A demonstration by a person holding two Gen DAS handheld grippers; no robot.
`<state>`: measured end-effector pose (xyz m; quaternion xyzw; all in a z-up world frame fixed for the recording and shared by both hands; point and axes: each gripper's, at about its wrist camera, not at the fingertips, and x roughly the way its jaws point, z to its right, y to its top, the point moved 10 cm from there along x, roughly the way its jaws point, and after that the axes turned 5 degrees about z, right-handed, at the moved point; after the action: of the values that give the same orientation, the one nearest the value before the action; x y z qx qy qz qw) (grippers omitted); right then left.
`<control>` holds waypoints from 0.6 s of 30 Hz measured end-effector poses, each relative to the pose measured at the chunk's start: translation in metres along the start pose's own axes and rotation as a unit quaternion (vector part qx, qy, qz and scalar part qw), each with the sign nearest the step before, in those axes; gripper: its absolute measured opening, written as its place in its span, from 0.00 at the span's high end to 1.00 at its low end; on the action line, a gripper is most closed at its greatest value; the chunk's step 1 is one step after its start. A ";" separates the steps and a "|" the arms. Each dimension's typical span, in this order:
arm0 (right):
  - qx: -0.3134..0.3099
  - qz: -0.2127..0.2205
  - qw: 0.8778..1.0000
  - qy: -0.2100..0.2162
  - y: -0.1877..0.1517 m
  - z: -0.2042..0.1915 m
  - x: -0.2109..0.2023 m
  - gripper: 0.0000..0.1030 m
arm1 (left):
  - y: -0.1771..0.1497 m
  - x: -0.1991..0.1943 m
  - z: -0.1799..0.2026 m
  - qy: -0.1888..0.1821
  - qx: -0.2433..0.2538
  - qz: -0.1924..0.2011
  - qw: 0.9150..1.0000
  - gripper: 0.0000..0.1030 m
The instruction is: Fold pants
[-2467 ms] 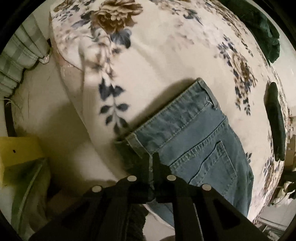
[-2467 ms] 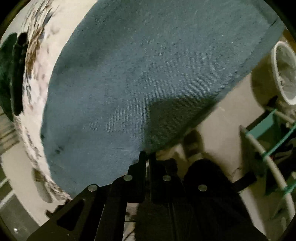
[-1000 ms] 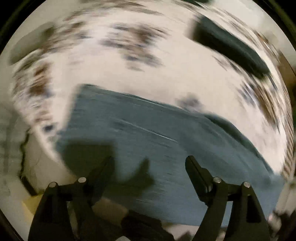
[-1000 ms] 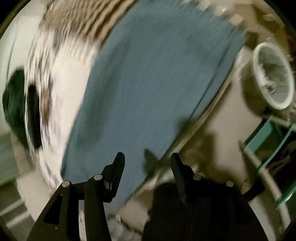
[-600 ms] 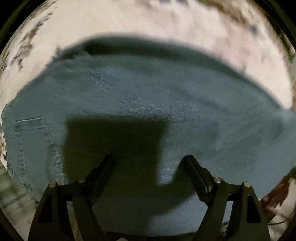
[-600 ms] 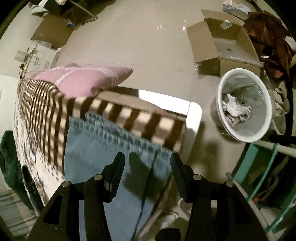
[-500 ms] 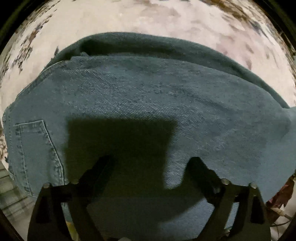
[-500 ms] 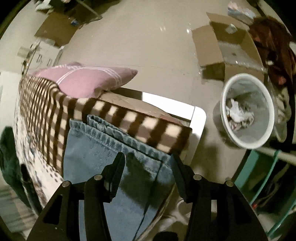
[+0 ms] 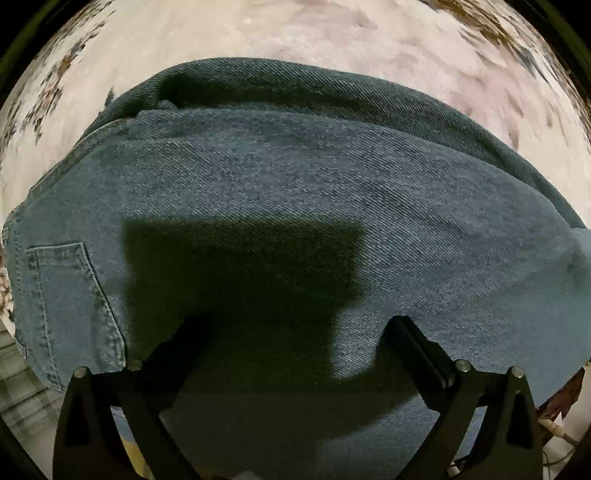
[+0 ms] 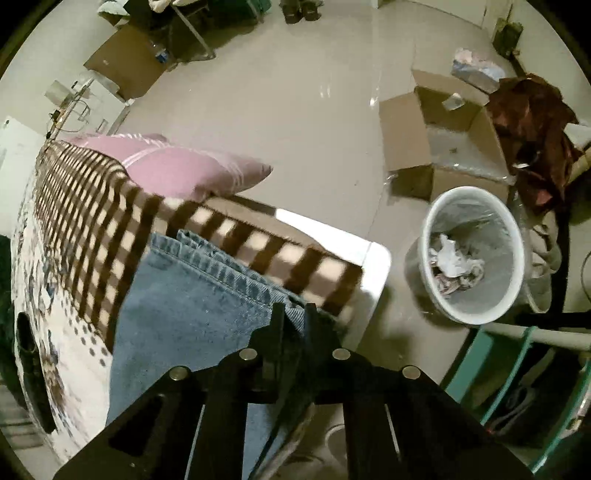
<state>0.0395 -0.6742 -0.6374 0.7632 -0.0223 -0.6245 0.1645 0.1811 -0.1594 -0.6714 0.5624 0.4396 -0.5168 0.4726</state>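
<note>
Blue denim pants [image 9: 295, 184] lie folded lengthwise on the floral bedspread [image 9: 295, 29], with a back pocket [image 9: 66, 295] at the left of the left wrist view. My left gripper [image 9: 295, 328] hovers straight down over the denim. Its jaws are opening wide and the pads press on nothing. In the right wrist view the leg hems [image 10: 221, 266] rest by the bed's corner. My right gripper [image 10: 294, 314] is closing, with the near hem corner pinched between its fingertips.
A brown-and-cream checkered blanket [image 10: 92, 206] and a pink pillow [image 10: 177, 170] lie beyond the hems. Off the bed corner stand a white waste bin [image 10: 472, 258], an open cardboard box [image 10: 443, 129] and a teal frame [image 10: 517, 369] on the tiled floor.
The right jaws went from half open to pinched on the hem corner. The left gripper dropped close over the denim, then held still, and its jaws spread wider.
</note>
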 end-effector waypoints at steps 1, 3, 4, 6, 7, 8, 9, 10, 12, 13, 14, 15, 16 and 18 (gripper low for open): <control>0.002 -0.001 1.000 0.000 -0.001 0.003 -0.001 0.91 | 0.000 0.000 -0.001 -0.001 0.000 0.000 1.000 0.00; -0.001 -0.017 1.000 -0.014 -0.006 0.012 0.008 0.91 | -0.003 0.004 -0.017 -0.005 -0.001 0.000 1.000 0.00; 0.000 -0.039 0.999 -0.019 -0.012 0.017 0.022 0.91 | -0.004 0.004 -0.020 -0.005 -0.001 0.001 1.000 0.00; 0.000 -0.063 0.998 -0.019 -0.015 0.023 0.035 0.88 | -0.006 0.005 -0.022 -0.006 0.000 0.002 1.000 0.00; 0.006 -0.064 0.998 -0.013 -0.012 0.024 0.033 0.83 | -0.007 0.001 -0.027 -0.007 0.000 0.001 1.000 0.00; 0.006 -0.069 0.998 -0.012 -0.009 0.023 0.029 0.81 | -0.007 0.001 -0.029 -0.008 0.000 -0.002 1.000 0.00; 0.000 -0.071 0.997 -0.010 -0.008 0.022 0.025 0.80 | -0.008 -0.001 -0.030 -0.009 -0.002 -0.007 1.000 0.00; -0.006 -0.068 0.998 -0.004 -0.006 0.020 0.018 0.76 | -0.007 -0.003 -0.031 -0.008 -0.007 -0.015 1.000 0.00; -0.018 -0.056 0.998 0.006 -0.003 0.014 0.004 0.68 | -0.002 -0.017 -0.025 -0.024 -0.010 -0.011 1.000 0.00; -0.031 -0.055 0.998 0.012 -0.005 0.007 -0.002 0.67 | 0.001 -0.024 -0.017 -0.033 -0.004 -0.003 0.999 0.00; -0.043 -0.061 0.997 0.029 -0.007 -0.004 -0.007 0.67 | 0.006 -0.032 -0.004 -0.045 0.010 0.006 0.999 0.00; -0.051 -0.071 0.995 0.049 -0.012 -0.017 -0.010 0.67 | 0.009 -0.036 0.005 -0.051 0.019 0.010 0.998 0.00; -0.059 -0.086 0.992 0.071 -0.020 -0.032 -0.012 0.67 | 0.014 -0.041 0.021 -0.063 0.031 0.017 0.997 0.00; -0.086 -0.139 0.978 0.126 -0.053 -0.076 -0.013 0.67 | 0.027 -0.043 0.054 -0.088 0.049 0.025 0.995 0.00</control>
<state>0.1005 -0.6043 -0.6271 0.8146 0.1588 -0.5394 0.1423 0.1950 -0.2171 -0.6279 0.5483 0.3564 -0.5729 0.4941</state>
